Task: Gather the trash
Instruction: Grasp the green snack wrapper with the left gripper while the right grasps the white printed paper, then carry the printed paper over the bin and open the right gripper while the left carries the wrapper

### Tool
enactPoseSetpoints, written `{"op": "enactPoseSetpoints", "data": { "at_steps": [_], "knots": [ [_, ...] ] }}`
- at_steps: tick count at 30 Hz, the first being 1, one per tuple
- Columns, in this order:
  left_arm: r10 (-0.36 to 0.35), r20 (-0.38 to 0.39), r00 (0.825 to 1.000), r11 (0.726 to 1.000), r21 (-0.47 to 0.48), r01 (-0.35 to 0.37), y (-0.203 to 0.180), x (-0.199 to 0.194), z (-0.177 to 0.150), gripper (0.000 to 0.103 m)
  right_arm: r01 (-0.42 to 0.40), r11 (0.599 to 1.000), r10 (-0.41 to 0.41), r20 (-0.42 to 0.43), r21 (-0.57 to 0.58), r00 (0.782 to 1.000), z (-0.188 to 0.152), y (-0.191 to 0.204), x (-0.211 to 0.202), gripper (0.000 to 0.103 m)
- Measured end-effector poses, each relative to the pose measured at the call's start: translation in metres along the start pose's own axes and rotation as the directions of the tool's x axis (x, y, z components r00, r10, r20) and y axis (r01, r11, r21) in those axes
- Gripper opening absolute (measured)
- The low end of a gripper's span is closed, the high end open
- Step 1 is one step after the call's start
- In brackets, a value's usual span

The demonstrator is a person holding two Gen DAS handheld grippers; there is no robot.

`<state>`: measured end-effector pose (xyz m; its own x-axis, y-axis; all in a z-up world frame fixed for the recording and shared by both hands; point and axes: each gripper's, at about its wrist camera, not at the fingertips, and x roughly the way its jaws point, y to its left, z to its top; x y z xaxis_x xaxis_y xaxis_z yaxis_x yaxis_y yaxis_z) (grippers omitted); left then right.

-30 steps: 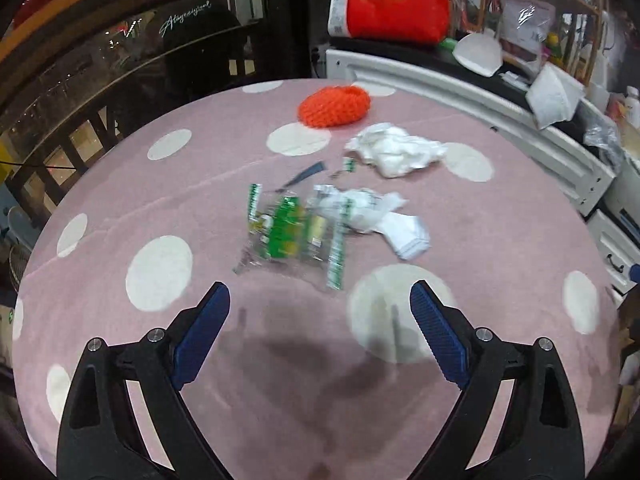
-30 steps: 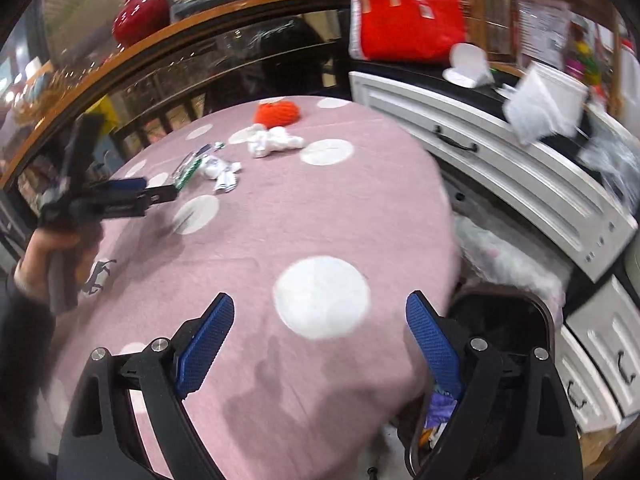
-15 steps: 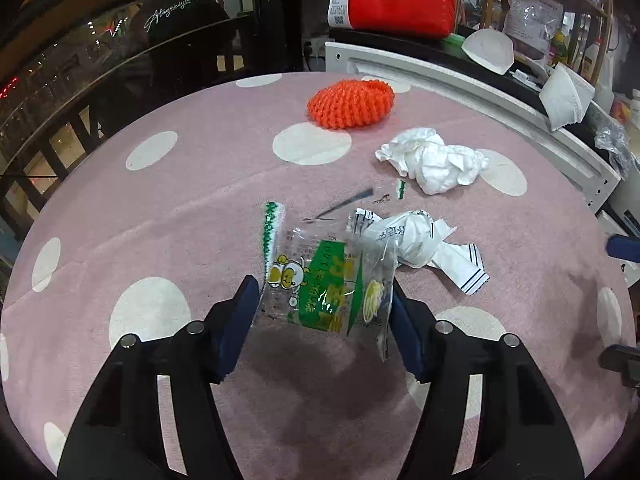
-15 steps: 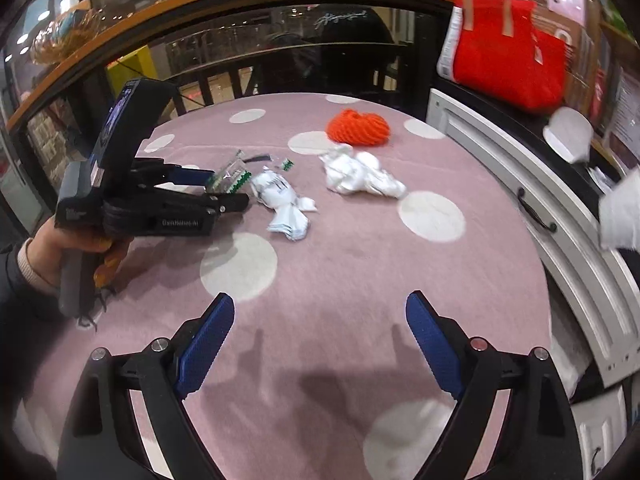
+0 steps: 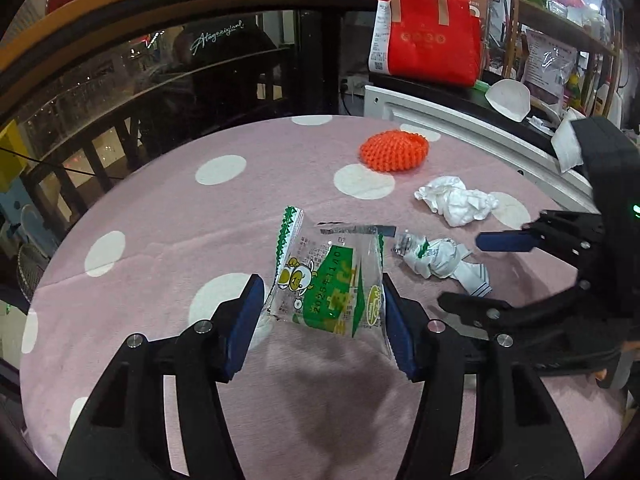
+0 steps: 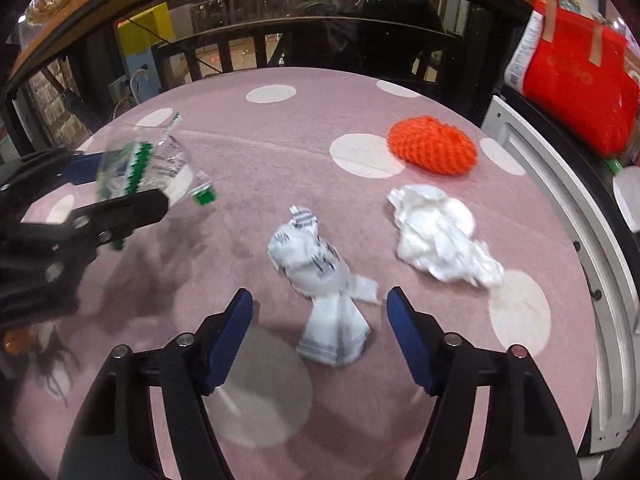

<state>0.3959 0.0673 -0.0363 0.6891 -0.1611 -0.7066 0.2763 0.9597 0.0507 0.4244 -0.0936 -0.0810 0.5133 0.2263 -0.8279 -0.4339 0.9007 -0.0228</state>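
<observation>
A clear snack wrapper with green print [image 5: 332, 264] hangs just above the pink dotted tablecloth [image 5: 160, 240]. My left gripper [image 5: 321, 300] is closing on it, with both pads pressing its sides. In the right wrist view the same wrapper [image 6: 152, 156] shows at the far left in the left gripper [image 6: 132, 180]. A crumpled white wrapper with dark stripes [image 6: 312, 256] lies on the cloth between the fingers of my right gripper [image 6: 320, 294]. Its jaws are closing, with both pads still clear of the paper. A tissue wad [image 6: 440, 236] and an orange net [image 6: 434, 146] lie further back.
A white drawer cabinet [image 5: 440, 120] runs along the table's right side, with a red bag [image 5: 432, 36] on top. Dark railings and glass stand behind the table. A small green scrap [image 6: 204, 196] lies beside the left gripper.
My left gripper closed on the green wrapper and lifted it off the cloth. My right gripper swung from the table's edge to the striped wrapper, and its jaws narrowed.
</observation>
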Motion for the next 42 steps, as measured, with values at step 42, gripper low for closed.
{"op": "enactPoseSetpoints", "data": {
  "at_steps": [42],
  "knots": [
    [-0.105,0.030,0.994,0.992,0.072,0.103,-0.146,-0.092,-0.084,0.058,0.088,0.972,-0.117,0.125,0.219,0.985,-0.170,-0.037,-0.154,0.025]
  ]
}}
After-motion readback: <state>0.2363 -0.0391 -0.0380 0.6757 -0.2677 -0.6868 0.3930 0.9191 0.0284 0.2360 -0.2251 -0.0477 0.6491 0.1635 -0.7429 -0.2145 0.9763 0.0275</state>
